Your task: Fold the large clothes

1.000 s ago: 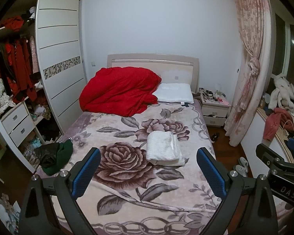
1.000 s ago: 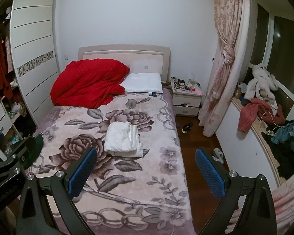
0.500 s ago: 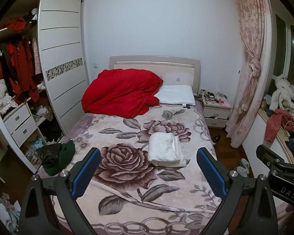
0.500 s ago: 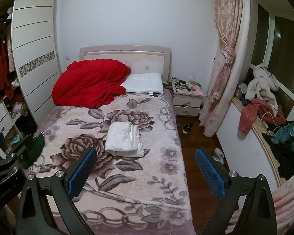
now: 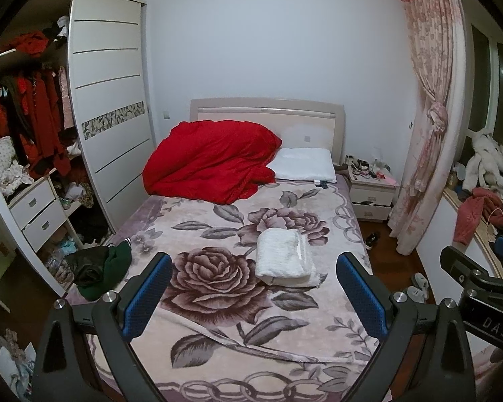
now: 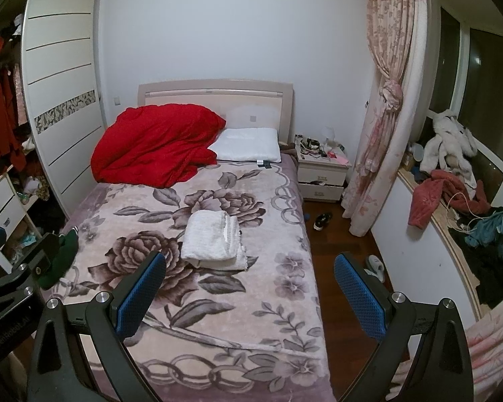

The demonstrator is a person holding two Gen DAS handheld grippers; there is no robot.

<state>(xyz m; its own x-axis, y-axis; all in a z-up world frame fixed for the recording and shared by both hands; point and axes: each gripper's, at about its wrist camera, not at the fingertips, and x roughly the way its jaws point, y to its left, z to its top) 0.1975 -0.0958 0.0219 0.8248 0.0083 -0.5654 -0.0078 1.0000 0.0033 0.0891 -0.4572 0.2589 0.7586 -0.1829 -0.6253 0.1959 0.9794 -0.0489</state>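
Observation:
A folded white garment [image 5: 283, 257] lies in the middle of the bed [image 5: 218, 335] on a floral blanket; it also shows in the right wrist view [image 6: 213, 239]. A dark green and black garment [image 5: 99, 266] lies crumpled at the bed's left edge, partly seen in the right wrist view [image 6: 62, 258]. My left gripper [image 5: 253, 296] is open and empty, held above the foot of the bed. My right gripper [image 6: 249, 296] is open and empty, to the right of the left one, over the bed's right edge.
A red duvet [image 5: 211, 160] and a white pillow [image 5: 301, 164] lie at the head. An open wardrobe [image 5: 33, 140] stands left. A nightstand [image 5: 372, 187], a curtain [image 5: 426, 134], shoes on the floor [image 6: 322, 221] and a cluttered window ledge [image 6: 469, 227] are right.
Both grippers have drawn back and risen slightly, so the bed sits a little lower and farther in view. Nothing on the bed has moved.

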